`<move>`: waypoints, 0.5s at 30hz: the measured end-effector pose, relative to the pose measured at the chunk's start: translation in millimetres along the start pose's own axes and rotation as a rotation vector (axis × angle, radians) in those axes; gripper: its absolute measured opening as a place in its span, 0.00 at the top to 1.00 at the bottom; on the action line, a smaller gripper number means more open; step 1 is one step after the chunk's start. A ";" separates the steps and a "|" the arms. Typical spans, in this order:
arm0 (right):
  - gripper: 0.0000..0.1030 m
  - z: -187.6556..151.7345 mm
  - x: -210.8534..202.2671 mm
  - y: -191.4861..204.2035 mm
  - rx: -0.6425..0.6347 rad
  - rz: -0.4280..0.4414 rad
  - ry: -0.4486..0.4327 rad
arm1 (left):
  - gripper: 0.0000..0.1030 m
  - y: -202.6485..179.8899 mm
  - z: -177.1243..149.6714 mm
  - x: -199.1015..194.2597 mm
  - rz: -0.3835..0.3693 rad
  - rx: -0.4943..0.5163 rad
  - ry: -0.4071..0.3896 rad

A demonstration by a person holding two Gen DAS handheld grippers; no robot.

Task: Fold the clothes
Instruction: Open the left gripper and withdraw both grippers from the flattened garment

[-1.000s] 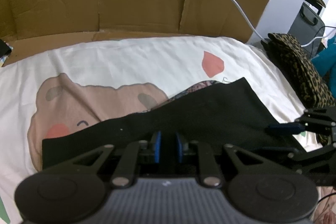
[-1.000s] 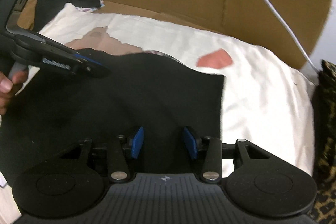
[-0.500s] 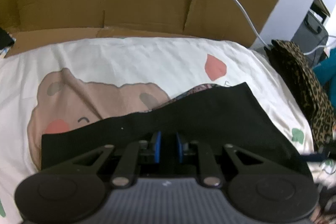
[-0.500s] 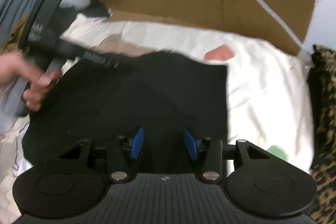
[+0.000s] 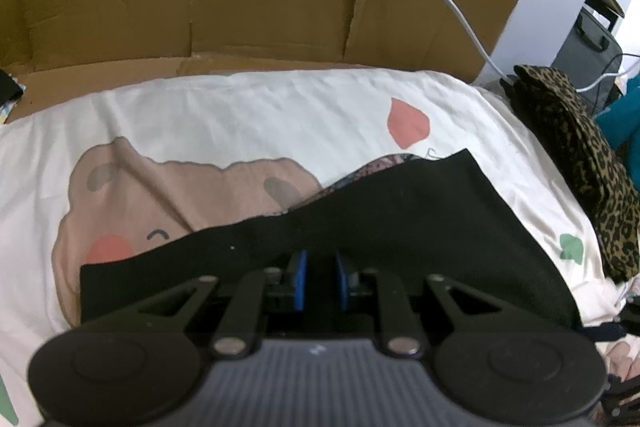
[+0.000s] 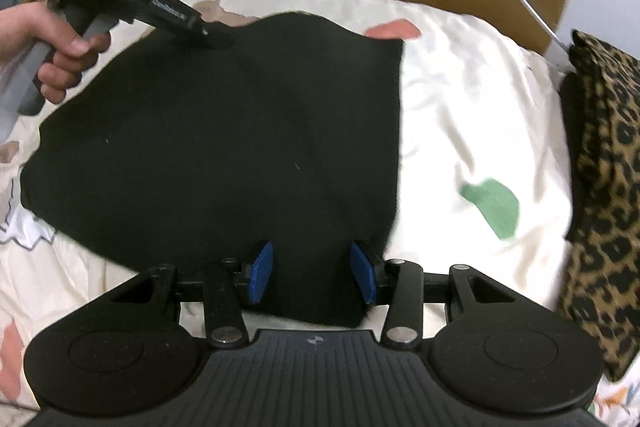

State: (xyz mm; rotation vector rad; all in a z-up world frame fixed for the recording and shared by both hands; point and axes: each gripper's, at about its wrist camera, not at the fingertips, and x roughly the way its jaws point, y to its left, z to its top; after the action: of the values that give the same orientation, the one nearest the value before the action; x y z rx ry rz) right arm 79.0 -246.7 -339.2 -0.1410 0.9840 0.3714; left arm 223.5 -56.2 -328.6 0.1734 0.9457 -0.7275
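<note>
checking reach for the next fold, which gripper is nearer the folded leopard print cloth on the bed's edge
Right. The right gripper hovers open over the black garment's near corner, beside the leopard print cloth; the left gripper sits at the garment's far edge.

Under your right gripper [image 6: 312,277] the cream printed bedsheet [image 6: 460,115] carries the flat black garment [image 6: 224,147]; a folded leopard-print cloth [image 6: 604,187] lies to its right
</note>
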 end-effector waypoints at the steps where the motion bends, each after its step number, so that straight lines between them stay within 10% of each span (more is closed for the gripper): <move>1: 0.52 -2.9 -2.0 -2.6 0.010 -0.002 0.002 | 0.82 0.0 0.5 -0.2 0.000 0.001 0.003; 15: 0.52 -10.9 -35.8 -14.1 0.198 -0.089 -0.060 | 0.83 -4.6 8.0 -19.3 0.016 -0.058 -0.003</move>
State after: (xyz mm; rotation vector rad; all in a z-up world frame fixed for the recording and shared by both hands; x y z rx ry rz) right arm 57.8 -271.5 -316.0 0.0064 0.9468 0.1941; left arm 218.8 -53.7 -307.9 0.1285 0.9609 -0.6846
